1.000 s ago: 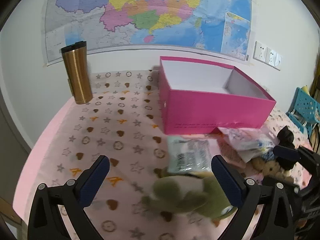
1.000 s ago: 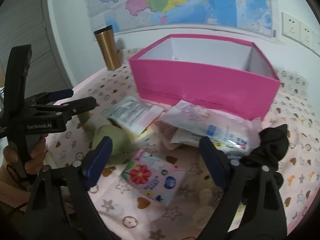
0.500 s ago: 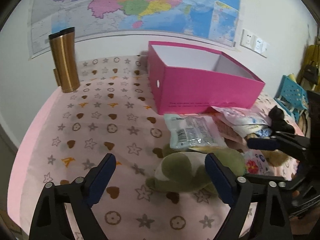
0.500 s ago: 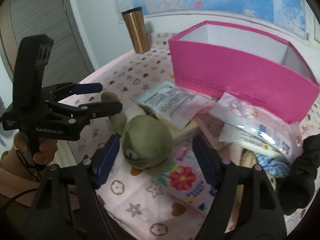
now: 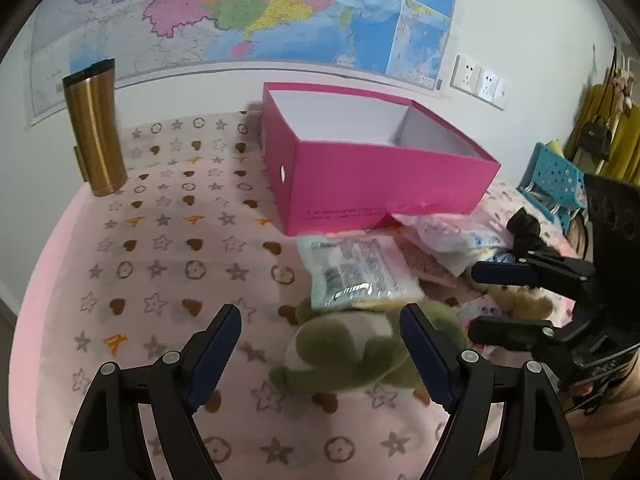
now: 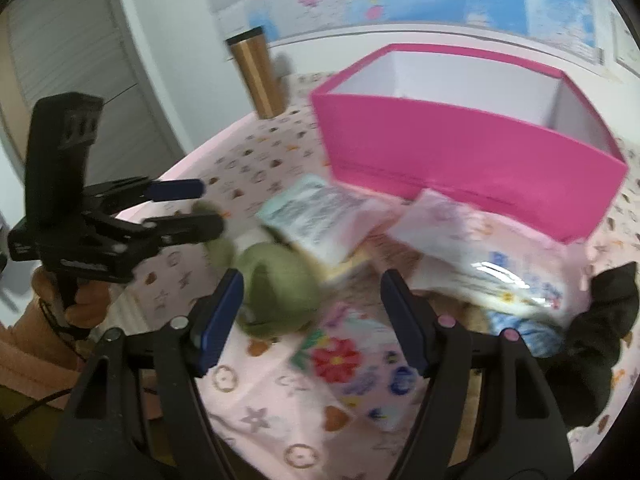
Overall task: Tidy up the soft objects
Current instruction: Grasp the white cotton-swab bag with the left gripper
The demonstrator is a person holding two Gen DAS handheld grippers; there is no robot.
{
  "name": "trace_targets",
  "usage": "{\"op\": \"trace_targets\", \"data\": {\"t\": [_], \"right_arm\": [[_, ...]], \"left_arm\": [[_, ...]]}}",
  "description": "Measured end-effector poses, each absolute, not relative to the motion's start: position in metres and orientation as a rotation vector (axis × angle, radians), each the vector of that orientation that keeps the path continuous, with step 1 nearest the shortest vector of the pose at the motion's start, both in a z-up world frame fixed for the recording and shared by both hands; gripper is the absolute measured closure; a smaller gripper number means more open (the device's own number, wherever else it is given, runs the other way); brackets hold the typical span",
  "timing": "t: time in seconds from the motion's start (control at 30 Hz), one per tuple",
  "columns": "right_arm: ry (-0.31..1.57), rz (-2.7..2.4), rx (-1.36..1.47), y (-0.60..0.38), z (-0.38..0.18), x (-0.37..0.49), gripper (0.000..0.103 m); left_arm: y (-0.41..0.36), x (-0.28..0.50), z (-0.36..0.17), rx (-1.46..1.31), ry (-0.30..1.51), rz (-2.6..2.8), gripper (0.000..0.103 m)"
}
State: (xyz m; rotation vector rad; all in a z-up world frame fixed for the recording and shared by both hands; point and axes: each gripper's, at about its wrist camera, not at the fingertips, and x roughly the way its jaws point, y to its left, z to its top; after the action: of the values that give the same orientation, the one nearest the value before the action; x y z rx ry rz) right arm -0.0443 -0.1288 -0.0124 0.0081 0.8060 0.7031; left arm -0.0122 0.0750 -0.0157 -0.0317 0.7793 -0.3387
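Observation:
A green plush toy (image 5: 352, 354) lies on the pink patterned cloth, just ahead of my open left gripper (image 5: 320, 344); its body sits between the fingertips, untouched. In the right wrist view the same plush (image 6: 276, 292) lies left of centre before my open, empty right gripper (image 6: 312, 316). A clear-wrapped tissue pack (image 5: 356, 272) rests on the plush's far side. More soft packs (image 6: 492, 260), a floral pack (image 6: 352, 364), a tan plush (image 5: 516, 300) and a black fabric piece (image 6: 600, 312) lie before the open pink box (image 5: 380, 168).
A gold tumbler (image 5: 96, 128) stands at the back left by the wall. A map hangs on the wall (image 5: 248, 8). A blue plastic stool (image 5: 556, 176) stands beyond the table's right edge. The right gripper also shows in the left wrist view (image 5: 500, 300).
Both grippers have shifted closer over the green plush; the right wrist view has swung left and is blurred by motion. Both stay open, and nothing was taken hold of.

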Motion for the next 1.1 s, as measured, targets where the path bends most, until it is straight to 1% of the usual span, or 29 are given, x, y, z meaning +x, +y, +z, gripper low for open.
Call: {"op": "trace_targets", "data": {"t": [0.17,0.2,0.5,0.63,0.87,1.1], "right_arm": [[0.829,0.627,0.080,-0.154,-0.011,-0.027,0.032],[0.830,0.637,0.089,-0.154,-0.011,-0.026,0.034],[0.859,0.689,0.064,-0.140,-0.019,-0.019,0.039],[0.872,0.642,0.092,-0.155,-0.021,-0.014,0.044],[0.856,0.551,0.105,-0.192,-0.015,-0.016,0.044],[0.883,0.412,0.156,-0.225,-0.013,-0.006,0.044]], "left_arm": [[0.054,-0.003,-0.002,0.038,0.746,-0.371,0.020],[0.051,0.003,-0.003,0.046,0.751,-0.382,0.020],[0.054,0.034,-0.023,0.017,0.855,-0.379,0.020],[0.051,0.035,-0.025,0.018,0.870,-0.384,0.020],[0.024,0.032,-0.003,0.033,0.828,-0.482,0.020],[-0.030,0.045,-0.011,0.088,0.901,-0.593,0.020]]}}
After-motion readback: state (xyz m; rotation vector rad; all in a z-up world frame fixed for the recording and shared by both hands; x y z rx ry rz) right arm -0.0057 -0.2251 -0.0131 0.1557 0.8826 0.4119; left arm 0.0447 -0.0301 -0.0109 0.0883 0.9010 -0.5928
